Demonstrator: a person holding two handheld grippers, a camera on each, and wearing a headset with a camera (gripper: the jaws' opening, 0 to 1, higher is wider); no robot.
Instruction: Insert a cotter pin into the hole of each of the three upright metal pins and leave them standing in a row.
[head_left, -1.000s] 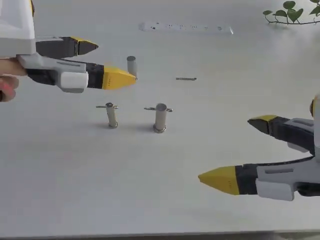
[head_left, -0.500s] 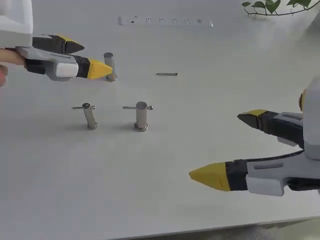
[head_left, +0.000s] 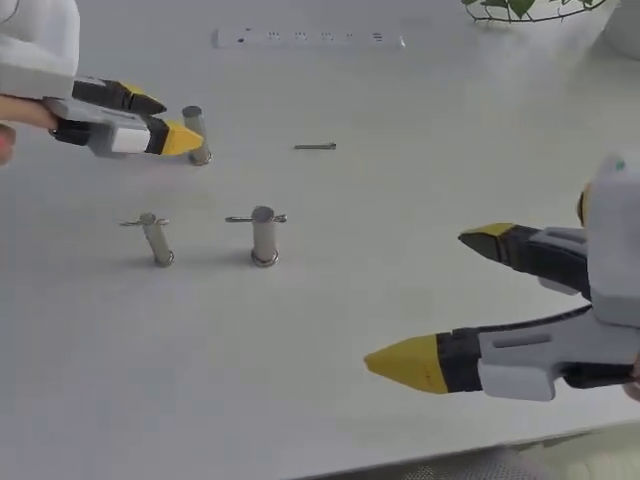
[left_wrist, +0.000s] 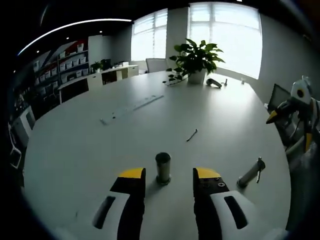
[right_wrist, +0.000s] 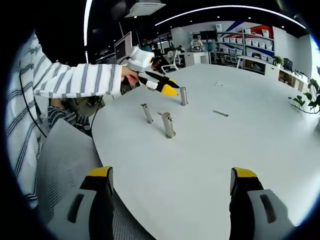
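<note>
Three upright metal pins stand on the white table. The far pin (head_left: 196, 135) (left_wrist: 163, 167) (right_wrist: 183, 95) has an empty hole and sits just ahead of my open left gripper (head_left: 166, 120) (left_wrist: 169, 175), between the lines of its jaws. The two nearer pins (head_left: 156, 239) (head_left: 264, 236) each carry a cotter pin through the top. A loose cotter pin (head_left: 315, 147) (left_wrist: 191, 135) (right_wrist: 220, 113) lies flat to the right of the far pin. My right gripper (head_left: 435, 300) (right_wrist: 170, 180) hovers wide open at the near right, holding nothing.
A white power strip (head_left: 305, 38) lies along the far side of the table. A potted plant (left_wrist: 196, 60) stands at the far edge, its leaves (head_left: 520, 10) showing at the top right. The table's near edge (head_left: 380, 465) runs below my right gripper.
The head camera has shifted, sliding the whole scene left. My left gripper has drawn closer to the far pin. The pins and the loose cotter pin have stayed put.
</note>
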